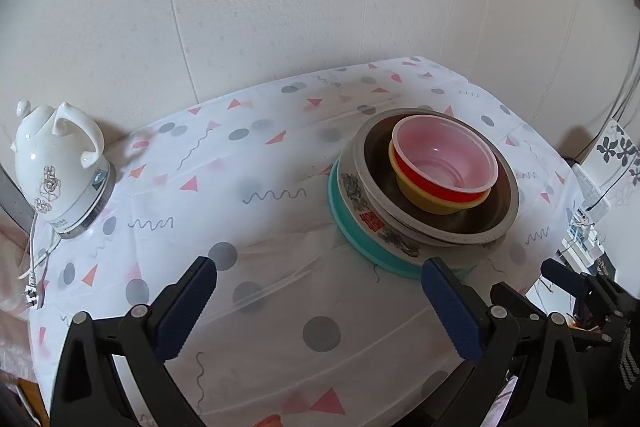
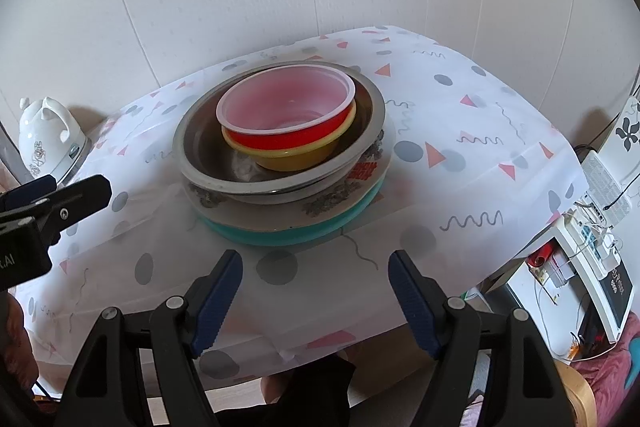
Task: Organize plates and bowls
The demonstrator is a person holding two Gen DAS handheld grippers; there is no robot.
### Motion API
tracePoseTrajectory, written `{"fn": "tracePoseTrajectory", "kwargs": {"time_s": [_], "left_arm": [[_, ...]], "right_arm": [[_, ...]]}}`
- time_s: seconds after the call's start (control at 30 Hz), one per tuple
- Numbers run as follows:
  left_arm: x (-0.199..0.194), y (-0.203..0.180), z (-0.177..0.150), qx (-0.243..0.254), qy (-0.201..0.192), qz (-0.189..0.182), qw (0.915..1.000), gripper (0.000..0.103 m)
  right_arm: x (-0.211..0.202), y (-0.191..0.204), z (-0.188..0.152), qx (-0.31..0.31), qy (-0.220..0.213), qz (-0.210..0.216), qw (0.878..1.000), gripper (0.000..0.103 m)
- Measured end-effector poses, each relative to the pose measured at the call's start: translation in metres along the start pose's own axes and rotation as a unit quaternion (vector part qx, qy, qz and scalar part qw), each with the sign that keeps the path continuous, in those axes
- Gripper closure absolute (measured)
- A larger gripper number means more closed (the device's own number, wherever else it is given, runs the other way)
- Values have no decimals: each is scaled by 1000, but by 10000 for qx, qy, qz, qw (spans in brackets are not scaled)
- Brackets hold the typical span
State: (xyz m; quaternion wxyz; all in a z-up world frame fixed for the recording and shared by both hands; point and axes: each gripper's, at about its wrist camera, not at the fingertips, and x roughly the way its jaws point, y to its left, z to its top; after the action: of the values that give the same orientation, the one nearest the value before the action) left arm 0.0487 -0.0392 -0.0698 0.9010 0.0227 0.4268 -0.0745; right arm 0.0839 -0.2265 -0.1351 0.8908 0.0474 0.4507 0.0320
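A stack stands on the patterned tablecloth (image 1: 280, 163): a teal plate (image 2: 288, 233) at the bottom, a patterned plate (image 2: 360, 183) on it, then a steel bowl (image 2: 200, 151), a yellow bowl (image 2: 296, 159) and a red bowl (image 2: 288, 111) with a pale inside on top. The same stack shows in the left wrist view, red bowl (image 1: 444, 163) over teal plate (image 1: 360, 239). My left gripper (image 1: 320, 275) is open, to the left and in front of the stack. My right gripper (image 2: 316, 267) is open just in front of it. Neither holds anything.
A white kettle (image 1: 56, 163) on its base stands at the table's far left, its cord trailing off the edge. The wall runs close behind the table. To the right, off the table's edge, are white devices with cables (image 2: 592, 239).
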Motion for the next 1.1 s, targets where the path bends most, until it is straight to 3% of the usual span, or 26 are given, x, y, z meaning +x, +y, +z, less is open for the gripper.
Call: {"fn": "tracePoseTrajectory", "kwargs": {"time_s": [1.1], "left_arm": [[3, -2, 0, 2, 46, -136, 9999, 0]], "right_arm": [[4, -1, 0, 108, 70, -39, 9999, 26]]}}
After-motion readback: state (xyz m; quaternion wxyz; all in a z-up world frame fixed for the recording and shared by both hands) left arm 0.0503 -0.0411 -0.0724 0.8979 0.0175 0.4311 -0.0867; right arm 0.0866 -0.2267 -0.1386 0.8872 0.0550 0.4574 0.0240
